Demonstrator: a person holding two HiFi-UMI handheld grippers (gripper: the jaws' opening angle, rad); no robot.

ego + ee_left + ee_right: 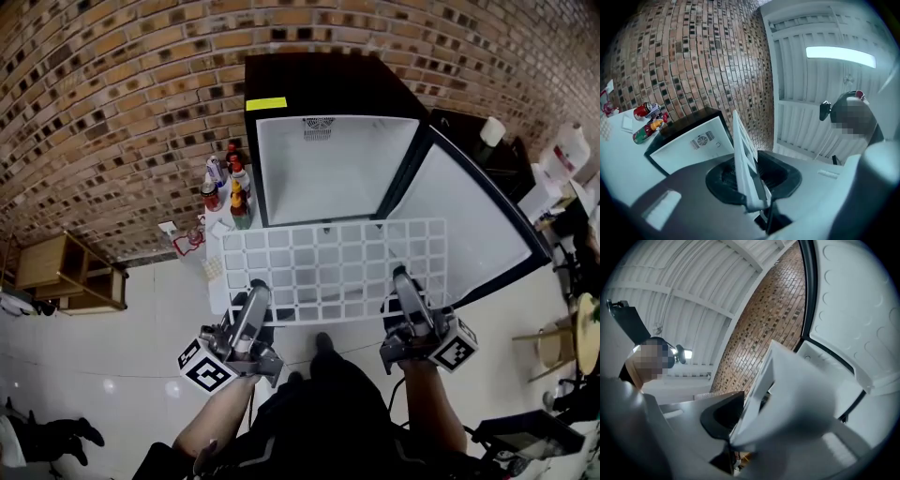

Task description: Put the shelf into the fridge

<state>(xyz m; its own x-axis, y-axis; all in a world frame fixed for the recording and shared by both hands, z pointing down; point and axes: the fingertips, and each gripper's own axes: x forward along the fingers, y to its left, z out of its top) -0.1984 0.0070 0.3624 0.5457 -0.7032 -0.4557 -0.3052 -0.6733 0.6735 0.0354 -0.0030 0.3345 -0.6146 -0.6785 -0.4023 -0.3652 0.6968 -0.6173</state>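
A white grid shelf [337, 267] is held flat in front of the open black fridge [328, 164], whose white inside stands empty. My left gripper [257, 292] is shut on the shelf's near left edge. My right gripper [403, 281] is shut on its near right edge. In the left gripper view the shelf [746, 161] runs edge-on between the jaws, with the fridge [691, 140] behind it. The right gripper view shows the shelf [787, 394] close up and blurred between the jaws, with the fridge door [853, 310] above.
The fridge door [469, 230] swings open to the right. Several bottles [234, 192] stand on the floor left of the fridge. A wooden shelf unit [66, 272] sits at far left, and furniture with paper rolls [562, 150] at right. A brick wall runs behind.
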